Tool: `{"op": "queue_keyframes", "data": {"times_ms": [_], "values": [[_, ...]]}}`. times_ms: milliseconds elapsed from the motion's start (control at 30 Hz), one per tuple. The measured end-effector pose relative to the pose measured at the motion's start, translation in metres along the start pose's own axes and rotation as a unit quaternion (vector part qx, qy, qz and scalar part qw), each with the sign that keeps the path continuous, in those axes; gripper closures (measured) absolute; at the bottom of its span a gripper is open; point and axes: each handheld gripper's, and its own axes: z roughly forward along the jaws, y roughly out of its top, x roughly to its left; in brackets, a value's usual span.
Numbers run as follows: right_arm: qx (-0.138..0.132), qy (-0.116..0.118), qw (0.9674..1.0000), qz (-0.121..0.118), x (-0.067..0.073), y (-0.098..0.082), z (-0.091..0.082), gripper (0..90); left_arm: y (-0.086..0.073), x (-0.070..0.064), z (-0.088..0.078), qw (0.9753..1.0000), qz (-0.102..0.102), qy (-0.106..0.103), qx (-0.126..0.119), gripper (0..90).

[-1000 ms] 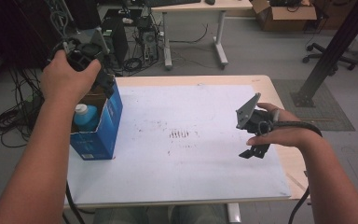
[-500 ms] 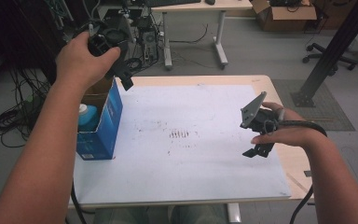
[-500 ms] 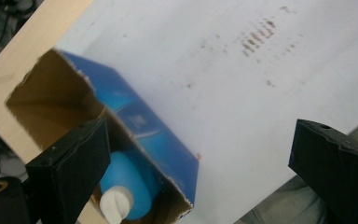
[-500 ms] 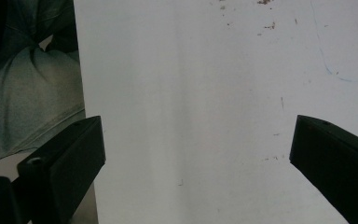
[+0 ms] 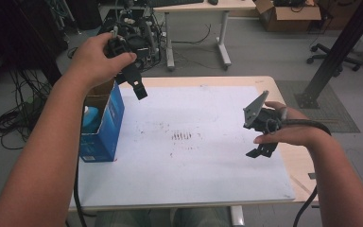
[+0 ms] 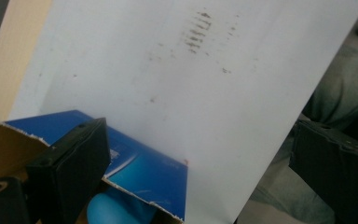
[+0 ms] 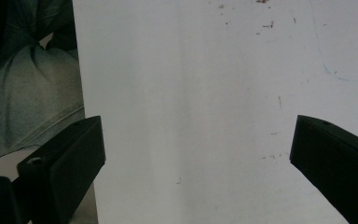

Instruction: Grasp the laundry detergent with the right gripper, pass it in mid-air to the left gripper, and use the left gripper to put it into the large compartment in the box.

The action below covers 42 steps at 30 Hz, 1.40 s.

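While both jaws gape empty, the left gripper [image 5: 134,82] at ten o'clock could snag the blue box's [image 5: 105,127] torn flap descending.

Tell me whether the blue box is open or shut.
Open. The blue box stands upright with its top flaps up, and a light blue bottle shows inside through the opening.

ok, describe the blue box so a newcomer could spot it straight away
Start at the white-topped table in the high view and go to its left edge. The blue cardboard box stands there, open-topped, with a light blue bottle inside, below the raised left gripper. It is the lone coloured item on the table.
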Motion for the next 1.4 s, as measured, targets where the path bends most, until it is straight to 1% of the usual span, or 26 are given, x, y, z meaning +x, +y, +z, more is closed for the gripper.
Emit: {"op": "queue_keyframes", "data": {"times_ms": [67,100,167,200,333,367,433,567,700,767,833,933,1000,1033,1100,1233,1300,1400], "values": [[0.002,0.0,1.0,-0.001,0.0,0.002,0.0,3.1,0.001,-0.003,0.001,0.9999,0.013,-0.003,0.002,5.4],[0.002,0.001,1.0,-0.002,0.0,0.003,0.0,3.2,0.002,-0.006,0.003,0.9997,0.024,-0.004,0.002,5.4],[0.005,0.0,1.0,-0.003,0.0,0.005,0.0,3.1,0.003,-0.009,0.004,0.9994,0.033,-0.007,0.004,5.4],[0.005,0.0,1.0,-0.004,0.0,0.006,0.0,3.1,0.003,-0.012,0.005,0.9991,0.041,-0.006,0.009,5.5],[0.012,0.001,0.9999,-0.003,0.0,0.011,-0.003,3.1,0.003,-0.021,0.006,0.9977,0.067,-0.009,0.004,5.5],[0.014,0.002,0.9999,-0.002,0.0,0.012,-0.004,3.2,0.003,-0.022,0.006,0.9975,0.07,-0.012,0.002,5.6],[0.021,0.001,0.9998,-0.001,-0.001,0.014,-0.006,3.2,0.004,-0.024,0.008,0.9973,0.073,-0.008,0.005,5.4],[0.023,0.0,0.9997,0.0,-0.004,0.016,-0.009,3.1,0.008,-0.027,0.012,0.9956,0.091,-0.015,0.012,5.6],[0.027,0.001,0.9996,0.001,-0.009,0.015,-0.008,3.1,0.014,-0.028,0.021,0.9937,0.108,-0.022,0.019,5.6],[0.027,0.003,0.9996,0.001,-0.012,0.015,-0.006,3.2,0.017,-0.026,0.026,0.9937,0.108,-0.025,0.019,5.3],[0.026,0.004,0.9997,0.001,-0.015,0.015,-0.005,3.0,0.02,-0.024,0.031,0.9934,0.107,-0.038,0.019,5.4],[0.028,0.009,0.9996,-0.004,-0.018,0.016,-0.001,3.3,0.022,-0.021,0.04,0.9933,0.105,-0.04,0.028,5.5],[0.03,0.011,0.9995,-0.004,-0.02,0.017,0.0,3.3,0.023,-0.02,0.043,0.993,0.107,-0.041,0.029,5.6],[0.031,0.011,0.9995,-0.003,-0.021,0.017,0.0,3.3,0.023,-0.019,0.045,0.9928,0.107,-0.045,0.029,5.6],[0.03,0.011,0.9995,-0.003,-0.022,0.017,0.0,3.2,0.024,-0.018,0.046,0.9927,0.107,-0.044,0.032,5.7],[0.032,0.012,0.9994,-0.004,-0.023,0.018,-0.001,3.3,0.026,-0.017,0.047,0.9926,0.107,-0.049,0.03,5.6],[0.034,0.011,0.9994,-0.003,-0.023,0.018,-0.002,3.2,0.026,-0.017,0.047,0.9921,0.111,-0.05,0.032,5.6],[0.035,0.011,0.9993,-0.001,-0.023,0.017,-0.002,3.2,0.026,-0.017,0.047,0.9919,0.113,-0.049,0.03,5.6]]}}
